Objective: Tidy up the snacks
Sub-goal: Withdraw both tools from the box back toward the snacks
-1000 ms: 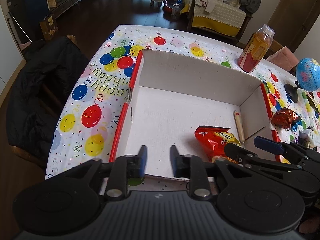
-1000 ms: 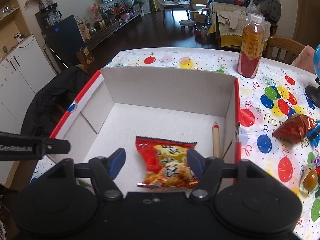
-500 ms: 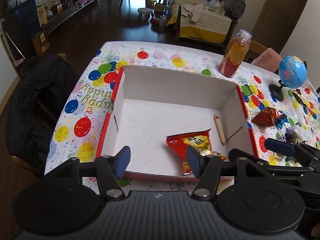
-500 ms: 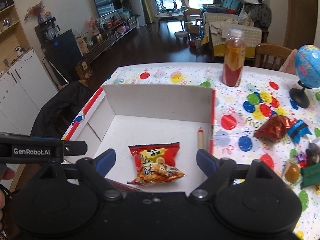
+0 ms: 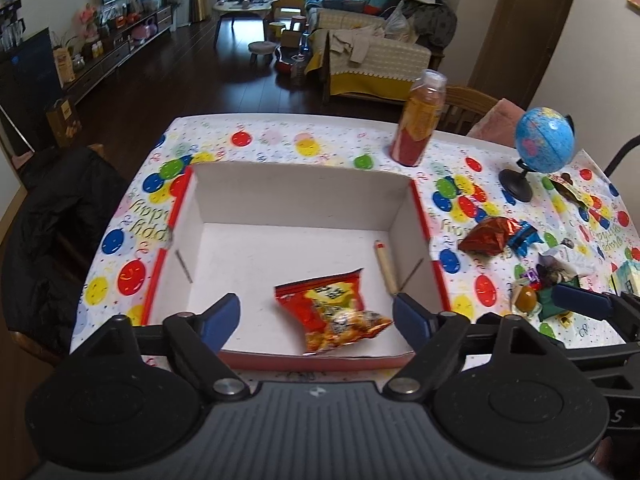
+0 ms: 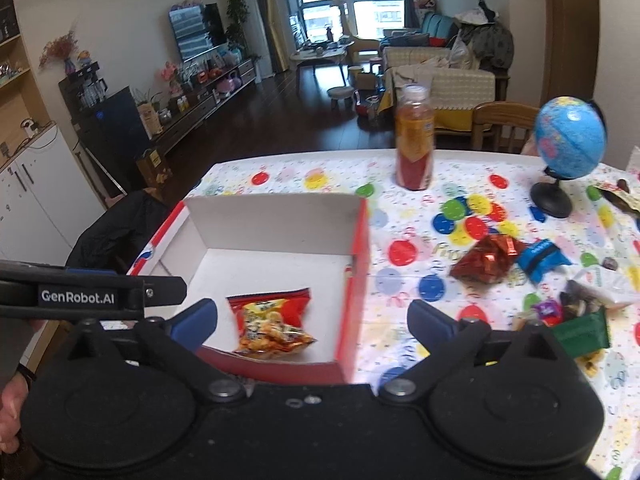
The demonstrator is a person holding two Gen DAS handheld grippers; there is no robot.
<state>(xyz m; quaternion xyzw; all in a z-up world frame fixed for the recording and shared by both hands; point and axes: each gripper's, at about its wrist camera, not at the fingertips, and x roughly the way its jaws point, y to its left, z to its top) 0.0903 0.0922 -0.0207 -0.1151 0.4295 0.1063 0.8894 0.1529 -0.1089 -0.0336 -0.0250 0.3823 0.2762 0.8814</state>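
A white cardboard box (image 5: 300, 196) with a red rim sits on the balloon-print tablecloth. A red snack bag (image 5: 328, 308) lies flat on its floor near the front wall, beside a thin stick (image 5: 386, 266). My left gripper (image 5: 316, 312) hovers above the box's front edge. Its jaws are opening and its pads touch nothing. My right gripper (image 6: 312, 316) hangs over the box's (image 6: 276, 220) front right corner, jaws opening wide, clear of the bag (image 6: 272, 320). Loose snacks lie to the right: a dark red foil bag (image 6: 486, 260), a blue packet (image 6: 540, 258) and a green packet (image 6: 584, 330).
A juice bottle (image 5: 418, 128) stands behind the box, with a small globe (image 5: 544, 146) on a black stand to its right. A black jacket (image 5: 52, 240) hangs over a chair off the table's left edge. Small wrapped sweets (image 5: 552, 276) are heaped at the right.
Both grippers have drawn back and up from the box, and their jaws have spread much wider. The red snack bag stays on the box floor.
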